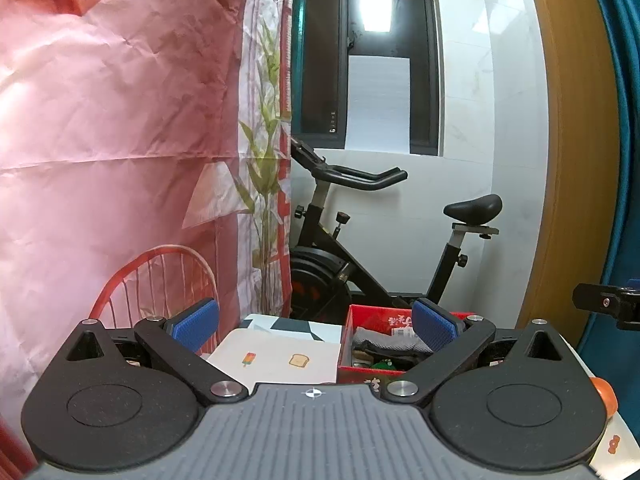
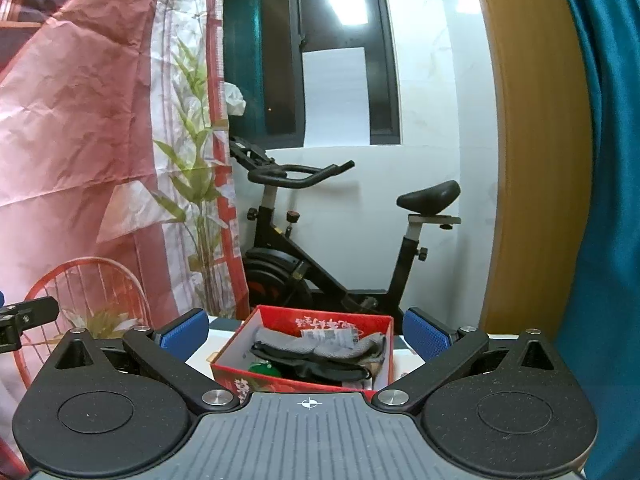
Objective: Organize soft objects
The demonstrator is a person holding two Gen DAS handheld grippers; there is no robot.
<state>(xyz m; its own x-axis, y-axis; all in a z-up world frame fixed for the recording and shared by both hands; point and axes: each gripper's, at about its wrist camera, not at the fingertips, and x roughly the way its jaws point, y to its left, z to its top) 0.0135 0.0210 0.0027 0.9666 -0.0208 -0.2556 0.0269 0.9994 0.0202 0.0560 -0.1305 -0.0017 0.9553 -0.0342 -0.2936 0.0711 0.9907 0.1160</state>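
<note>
1. The left tongs (image 1: 316,326) are wide open, with nothing between their blue pads (image 1: 196,322).
2. The right tongs (image 2: 306,330) are wide open too, and they hold nothing.
3. A red box (image 2: 340,318) sits on the counter (image 1: 280,350), right in front of the right tongs.
4. Inside the red box lies a gray soft cloth (image 2: 288,344), with dark soft things (image 2: 332,366) under it and a small green thing (image 2: 262,367) in the near corner.
5. In the left view, the red box (image 1: 374,316) is to the right of a white mat with a little ice pop (image 1: 249,359) and a slice of toast (image 1: 300,360) drawn on it.
6. Behind the counter stands a black exercise bike (image 2: 332,240), next to a pink curtain (image 1: 120,120) with green leaves.
7. A blue curtain (image 2: 600,160) hangs on the far right.
</note>
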